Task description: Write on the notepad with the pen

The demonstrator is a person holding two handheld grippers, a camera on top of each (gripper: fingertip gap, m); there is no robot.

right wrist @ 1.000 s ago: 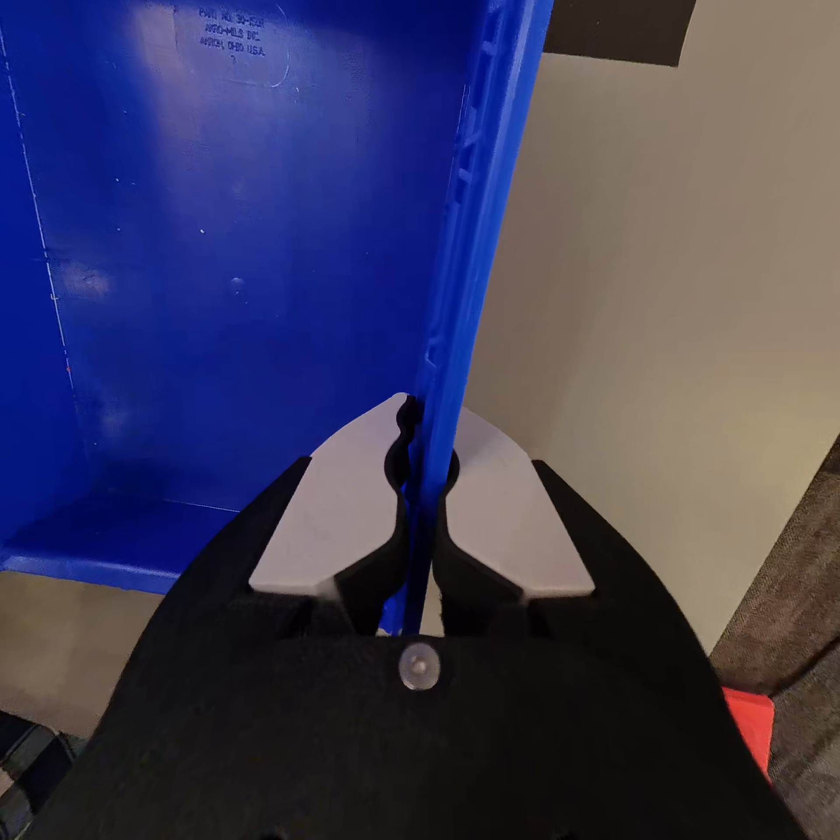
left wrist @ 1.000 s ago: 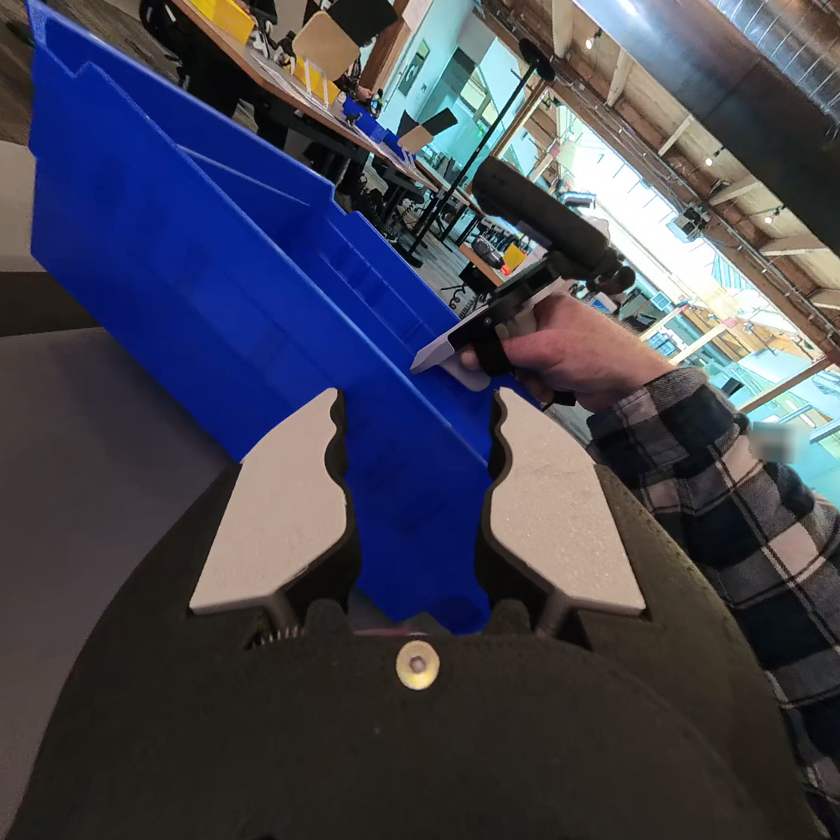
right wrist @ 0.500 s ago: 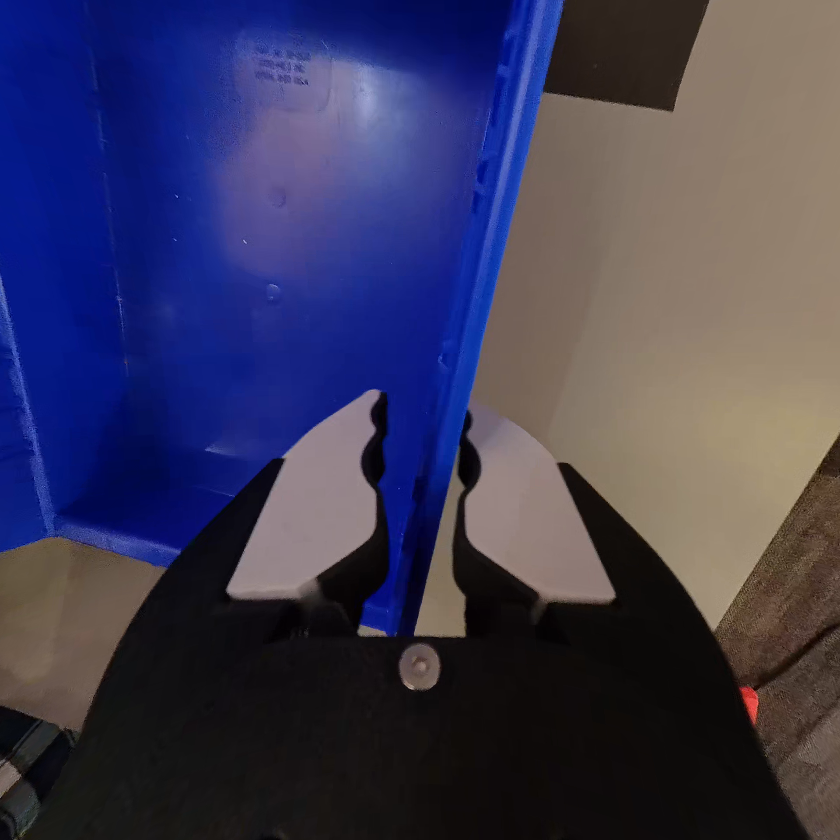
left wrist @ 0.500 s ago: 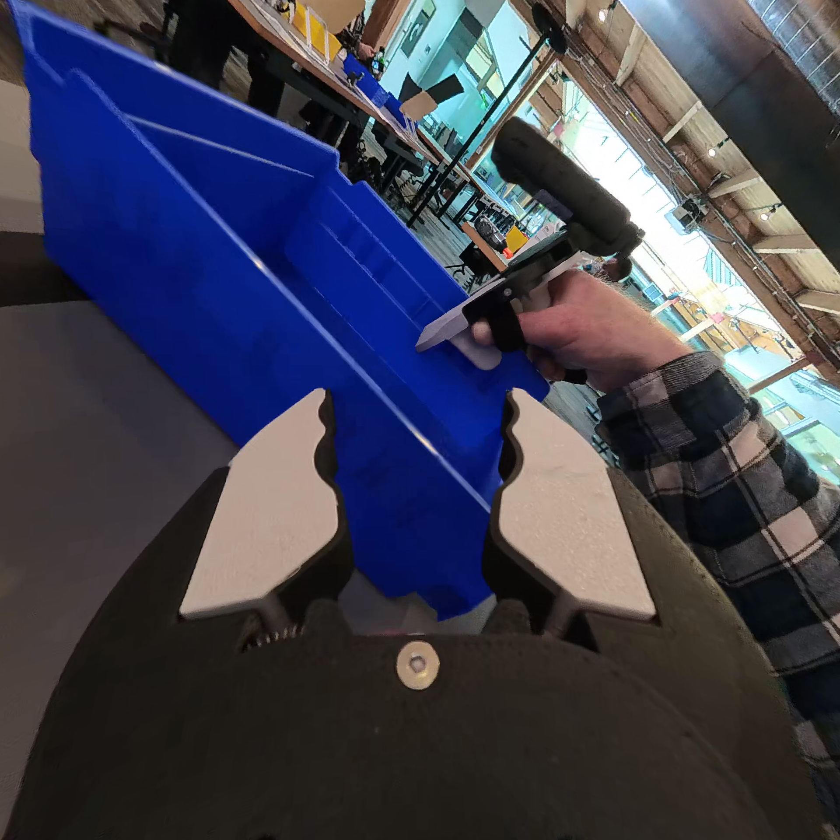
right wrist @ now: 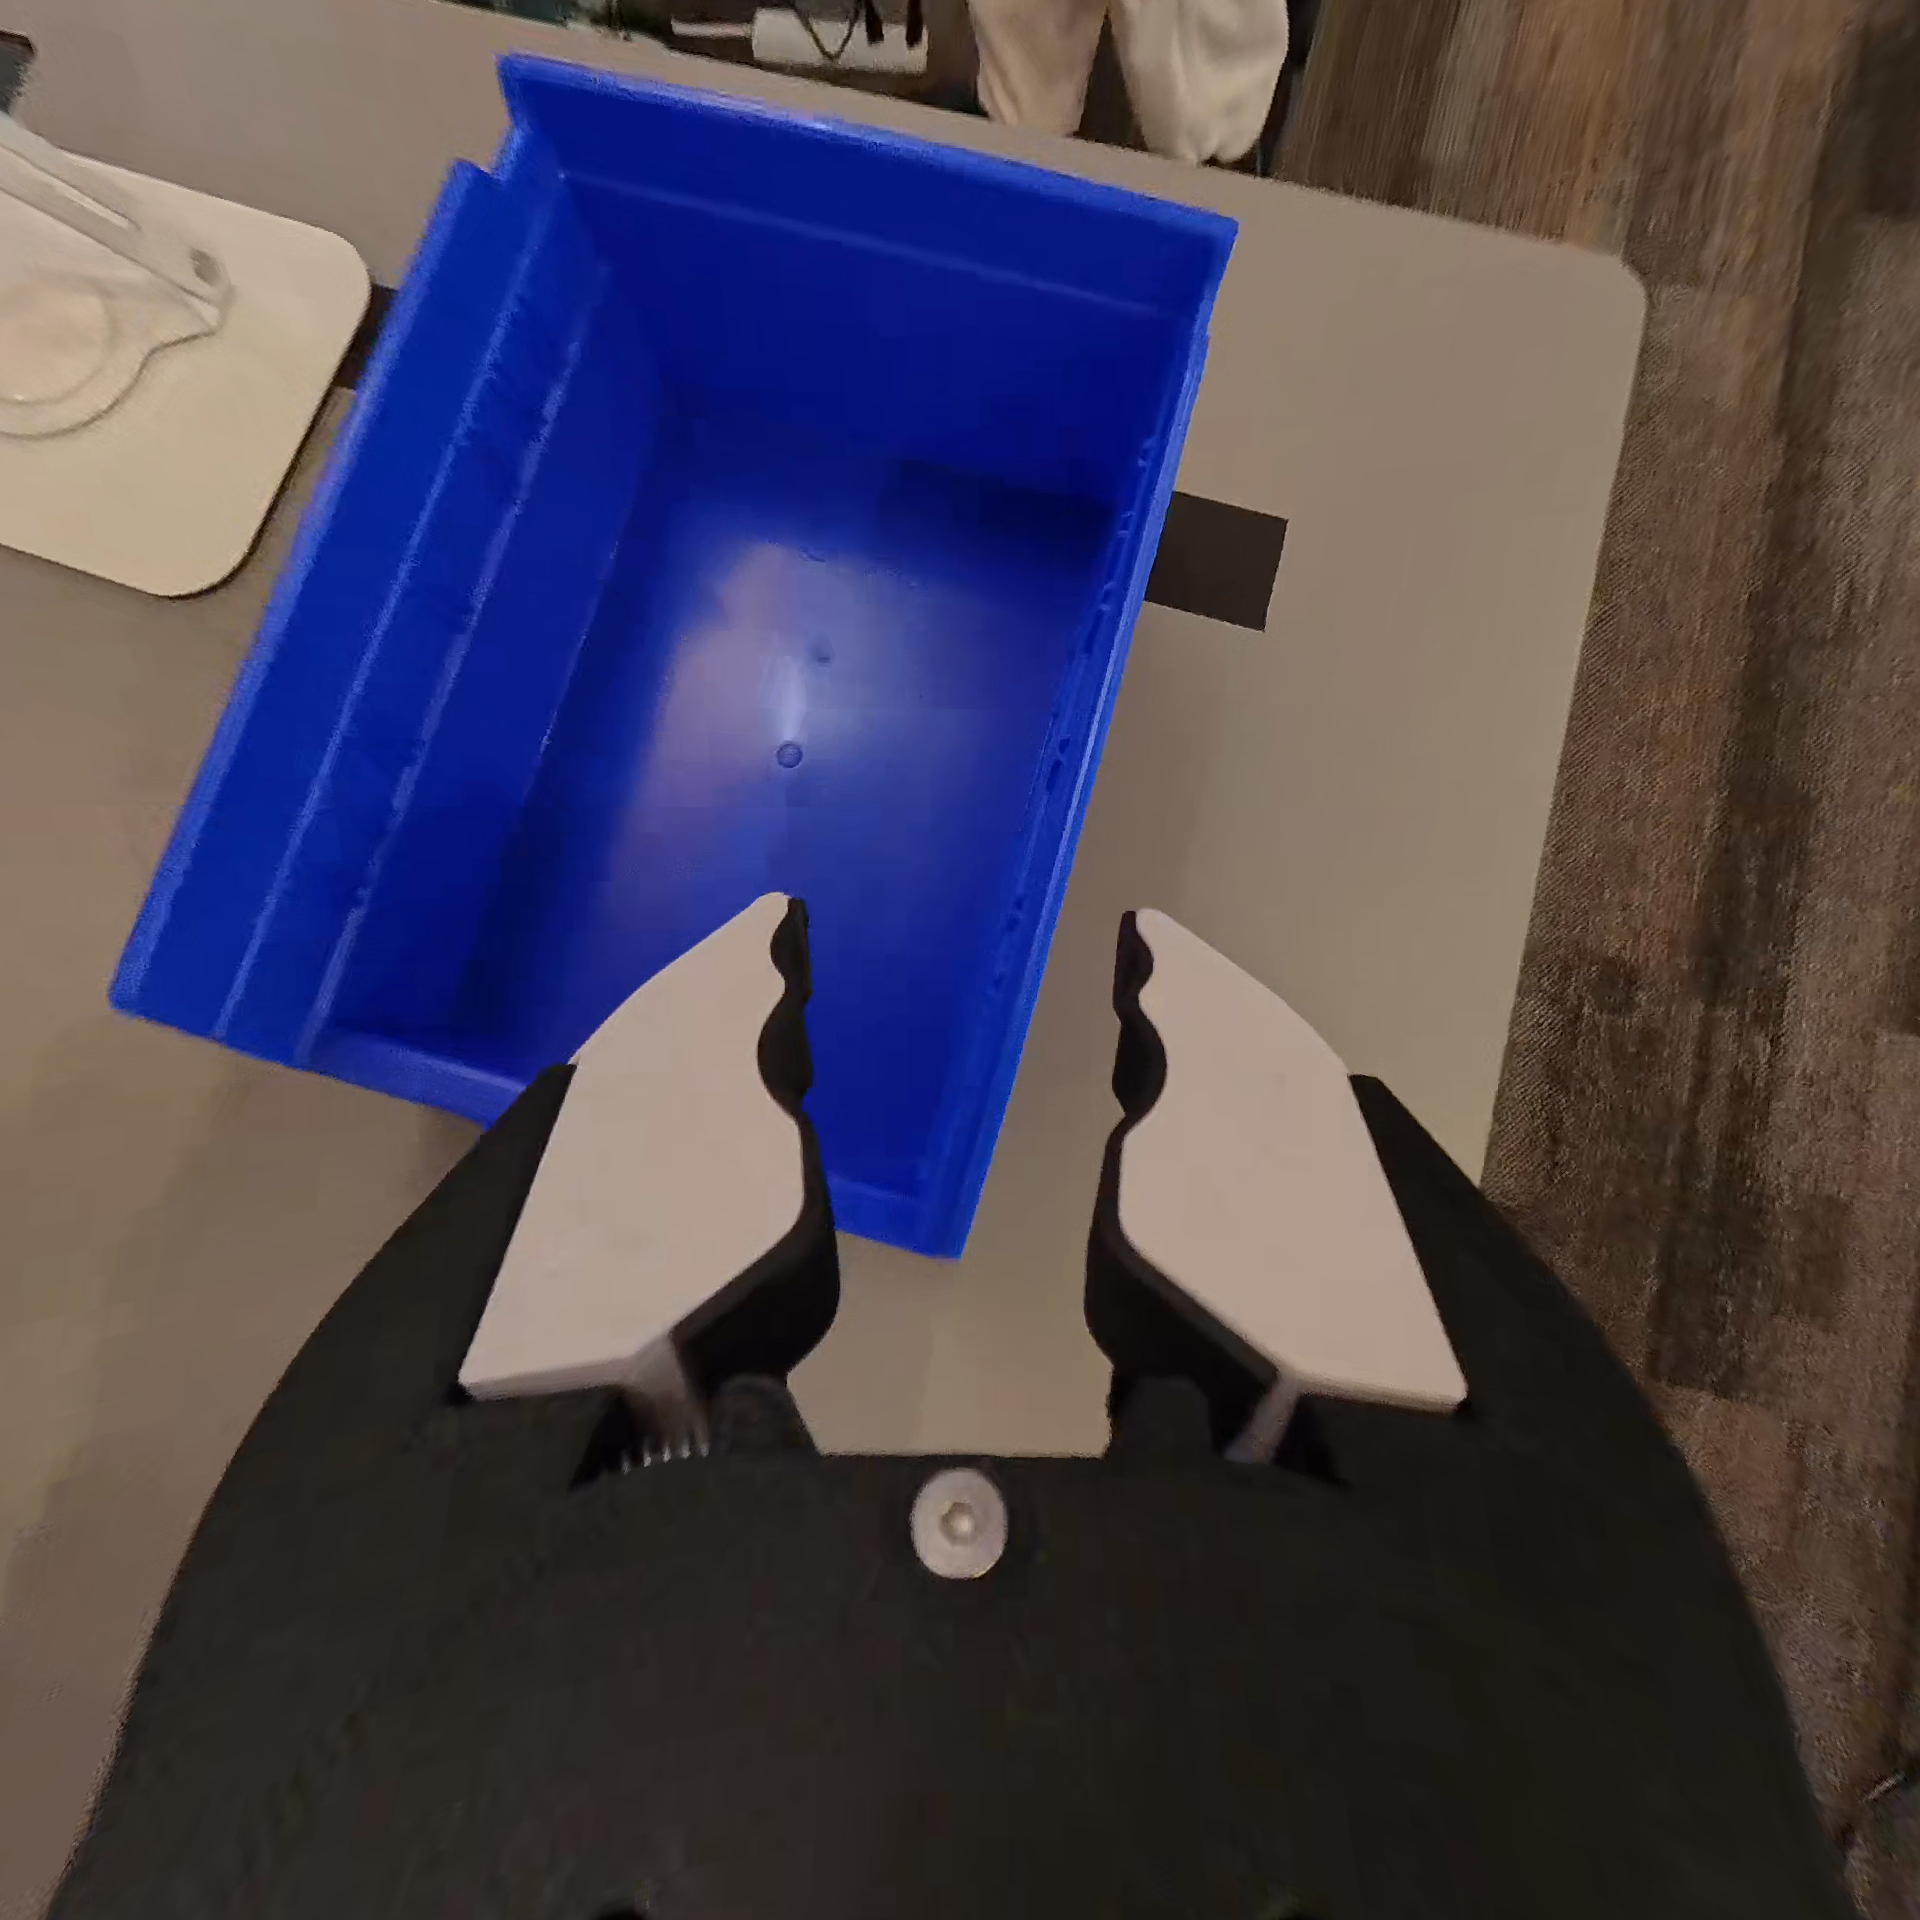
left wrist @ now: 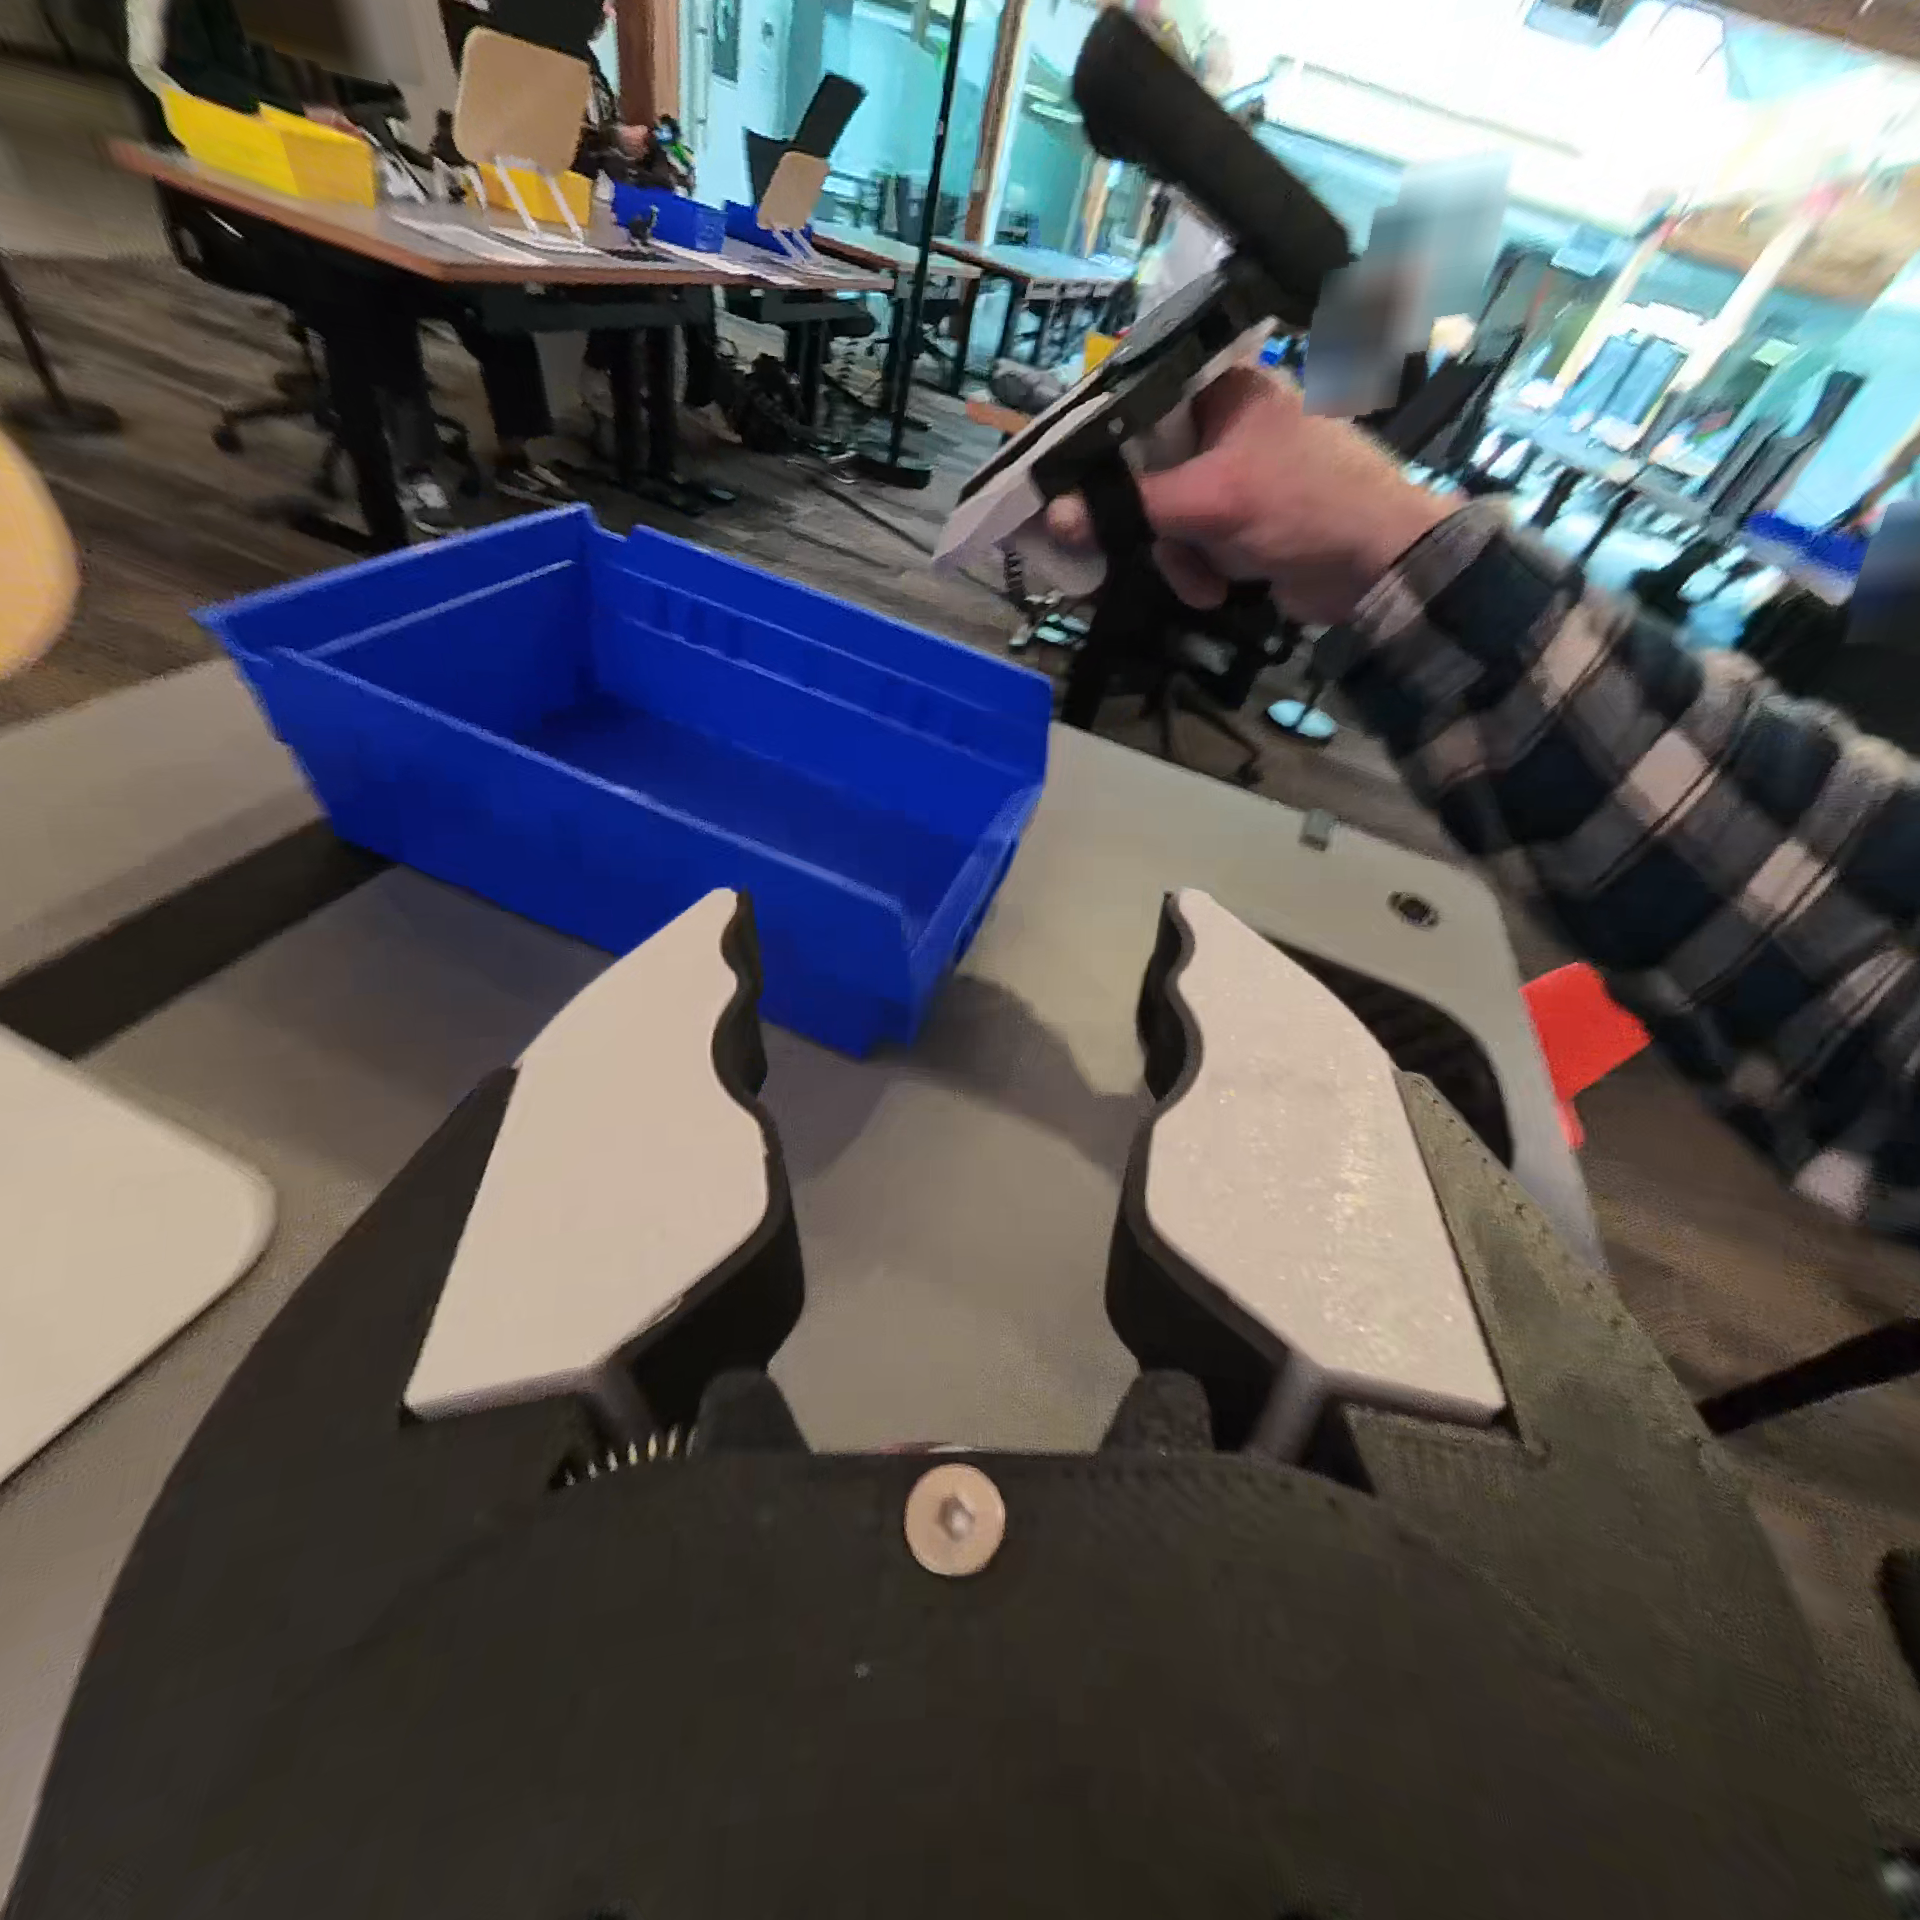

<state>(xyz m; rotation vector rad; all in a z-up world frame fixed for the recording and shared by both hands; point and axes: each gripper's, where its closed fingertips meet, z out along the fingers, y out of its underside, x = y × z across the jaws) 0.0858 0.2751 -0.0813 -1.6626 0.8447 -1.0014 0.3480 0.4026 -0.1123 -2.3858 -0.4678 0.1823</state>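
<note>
Blue bin [right wrist: 665, 644] sat empty on table [right wrist: 1382, 436]; left gripper [left wrist: 951, 1049] and right gripper [right wrist: 961, 1023] gaped, holding nothing. Pen, notepad unseen: risk, aimless groping toward 12 o'clock.

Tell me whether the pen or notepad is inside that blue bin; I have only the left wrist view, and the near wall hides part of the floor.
Observer: The right wrist view looks down into the blue bin. Its whole floor is bare, with no pen or notepad.
Operator: Now say whether the other tool holds anything.
Observer: The right gripper is open and holds nothing. It is above the bin's near right corner.
Operator: Check the pale mat beside the bin.
Observer: A clear plastic object lies on the pale mat. No pen or notepad shows there either.
</note>
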